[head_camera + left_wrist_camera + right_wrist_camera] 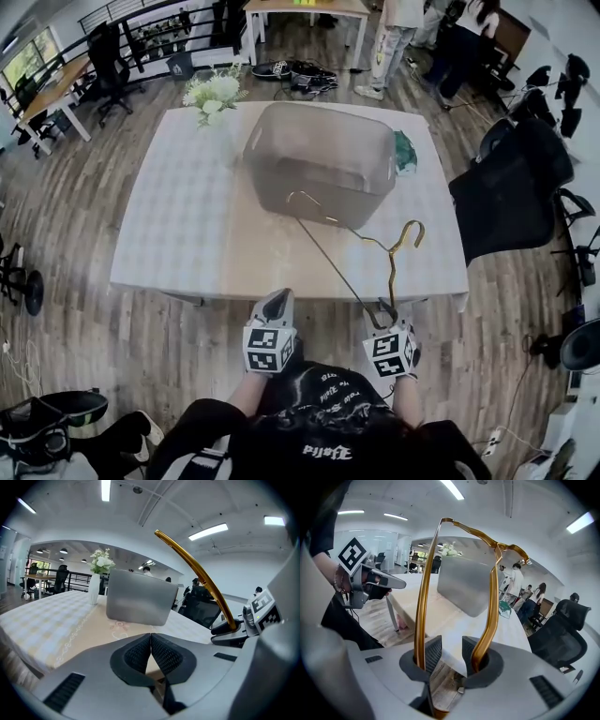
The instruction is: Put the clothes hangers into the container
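- Right now the right gripper [382, 317] sits low in the head view, just right of the middle, at the near edge of the table [187, 225].
- Its jaws stand apart, and nothing is in the gap between the two pads.
- One gold hanger [391, 274] is looped around those jaws. In the right gripper view one gold wire [423, 602] runs down the outer side of each jaw of that gripper [447, 648].
- From the gripper the hanger goes up the picture to the grey container [319, 155]. Its far end shows in front of the container's near wall. I cannot tell if they touch.
- The hanger's hook curls over the table, to the lower right of the container.
- The left gripper [279, 298] is beside the right one, on its left. Its jaws are pressed together with nothing in them [151, 637].
- White flowers [214, 92] stand at the upper left of the container, and a green thing [404, 153] lies at its right.
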`<state>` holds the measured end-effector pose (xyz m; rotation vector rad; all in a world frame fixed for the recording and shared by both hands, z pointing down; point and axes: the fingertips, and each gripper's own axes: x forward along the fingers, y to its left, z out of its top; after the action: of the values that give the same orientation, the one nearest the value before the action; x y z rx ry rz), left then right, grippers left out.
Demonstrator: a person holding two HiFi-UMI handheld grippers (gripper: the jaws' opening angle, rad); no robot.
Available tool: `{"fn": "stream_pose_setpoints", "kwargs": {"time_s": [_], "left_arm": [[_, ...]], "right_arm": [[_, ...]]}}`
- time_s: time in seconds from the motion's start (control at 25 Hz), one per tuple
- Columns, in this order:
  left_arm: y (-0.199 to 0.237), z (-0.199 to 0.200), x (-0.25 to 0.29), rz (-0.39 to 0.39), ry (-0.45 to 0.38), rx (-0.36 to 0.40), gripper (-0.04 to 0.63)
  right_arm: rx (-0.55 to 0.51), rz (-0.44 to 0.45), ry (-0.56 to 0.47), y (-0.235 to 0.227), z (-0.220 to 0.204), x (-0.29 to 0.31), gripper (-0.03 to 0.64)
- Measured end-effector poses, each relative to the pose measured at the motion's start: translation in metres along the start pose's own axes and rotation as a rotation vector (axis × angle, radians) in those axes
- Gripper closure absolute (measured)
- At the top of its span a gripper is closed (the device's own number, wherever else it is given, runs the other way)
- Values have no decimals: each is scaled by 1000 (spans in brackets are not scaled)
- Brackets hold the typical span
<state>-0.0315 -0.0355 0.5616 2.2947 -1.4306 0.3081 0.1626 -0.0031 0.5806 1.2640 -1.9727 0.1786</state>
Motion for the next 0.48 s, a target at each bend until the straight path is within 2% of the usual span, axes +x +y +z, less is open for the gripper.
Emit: {"fn": "stream_pose_setpoints", "kwargs": {"time_s": [0.48], "left_arm": [[48,48,59,-93,-19,37,575]], "right_arm": [[44,-93,49,-43,37,37,474]]}}
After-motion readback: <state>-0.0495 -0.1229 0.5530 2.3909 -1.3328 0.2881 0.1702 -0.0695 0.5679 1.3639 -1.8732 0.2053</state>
